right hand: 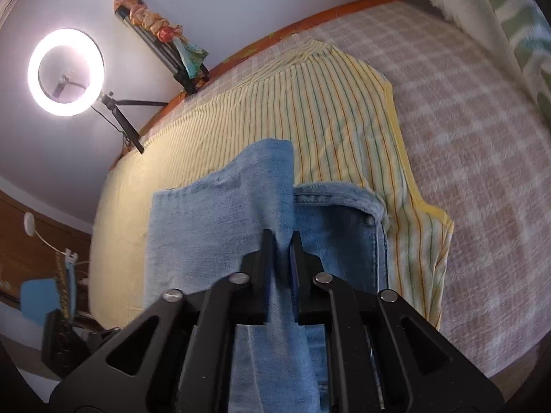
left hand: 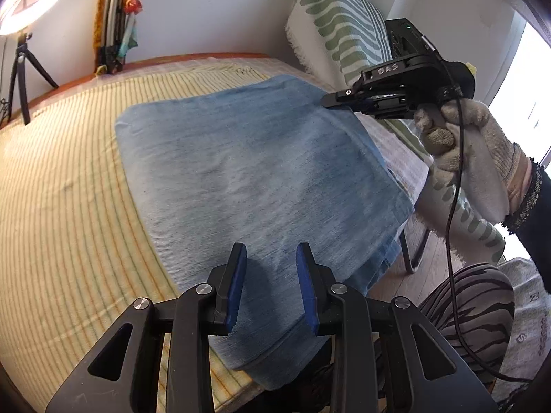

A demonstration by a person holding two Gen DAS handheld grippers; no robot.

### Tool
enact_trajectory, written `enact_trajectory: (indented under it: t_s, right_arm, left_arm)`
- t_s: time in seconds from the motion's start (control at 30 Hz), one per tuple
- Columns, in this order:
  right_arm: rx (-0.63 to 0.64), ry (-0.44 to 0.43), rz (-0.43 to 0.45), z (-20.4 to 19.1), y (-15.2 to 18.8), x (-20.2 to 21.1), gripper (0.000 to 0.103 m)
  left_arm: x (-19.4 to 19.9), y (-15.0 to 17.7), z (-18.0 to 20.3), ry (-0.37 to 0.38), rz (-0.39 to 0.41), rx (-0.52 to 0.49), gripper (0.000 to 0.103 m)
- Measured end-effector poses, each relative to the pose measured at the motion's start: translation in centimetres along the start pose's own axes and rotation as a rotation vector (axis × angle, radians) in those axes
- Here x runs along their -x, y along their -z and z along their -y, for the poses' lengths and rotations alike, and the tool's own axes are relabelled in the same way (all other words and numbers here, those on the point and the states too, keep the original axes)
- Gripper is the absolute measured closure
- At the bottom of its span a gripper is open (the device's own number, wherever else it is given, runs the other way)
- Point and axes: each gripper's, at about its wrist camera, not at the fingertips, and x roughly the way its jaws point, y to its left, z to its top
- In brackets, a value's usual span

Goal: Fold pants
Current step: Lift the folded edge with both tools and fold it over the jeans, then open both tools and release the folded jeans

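Observation:
Light blue denim pants (left hand: 255, 179) lie folded flat on a yellow striped cloth (left hand: 69, 186) on the table. My left gripper (left hand: 271, 254) is open, its blue pads just above the near part of the pants. My right gripper (left hand: 330, 99) is at the far right edge of the pants, held by a gloved hand. In the right wrist view my right gripper (right hand: 281, 237) is shut on a raised fold of the pants (right hand: 220, 220). The darker waistband part (right hand: 341, 206) lies flat beneath.
A green-patterned pillow (left hand: 341, 24) stands at the back right. A ring light (right hand: 65, 72) on a tripod stands at the table's left end. A checked cloth (right hand: 465, 137) covers the table under the striped one. The person's striped leg (left hand: 468, 303) is at lower right.

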Motion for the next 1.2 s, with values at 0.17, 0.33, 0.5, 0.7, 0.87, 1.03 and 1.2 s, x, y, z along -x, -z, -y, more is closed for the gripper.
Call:
enact_trajectory:
  t_s: [0.17,0.33,0.5,0.7,0.87,1.03,1.2]
  right_arm:
    - [0.005,-0.079,-0.033,0.7,2.6,1.6,0.074]
    - [0.042,-0.102,-0.09,0.6,5.4,1.9,0.073]
    - [0.054,-0.124,-0.136,0.7,6.9,1.6,0.072]
    - [0.093,-0.068,-0.123,-0.3,7.9,2.4,0.087]
    - [0.273,0.157,-0.097,-3.5,8.4,2.7,0.095]
    - [0.37,0.27,-0.103,-4.5,8.8,1.9,0.095]
    - [0.371,0.302,-0.134,-4.0,9.2,0.2,0.095]
  left_arm:
    - [-0.8,-0.1,0.3,0.01,-0.007,-0.007,0.075]
    - [-1.0,-0.2,0.4,0.016,-0.01,-0.007,0.075]
    - [-0.7,-0.3,0.3,0.016,-0.009,-0.004,0.075]
    - [-0.9,-0.2,0.5,0.008,-0.011,-0.007,0.075]
    - [-1.0,-0.4,1.0,-0.008,-0.015,-0.023,0.075]
    - [-1.1,-0.4,1.4,-0.023,-0.018,-0.037,0.075]
    - [-1.0,-0.3,1.6,-0.034,-0.019,-0.053,0.075]
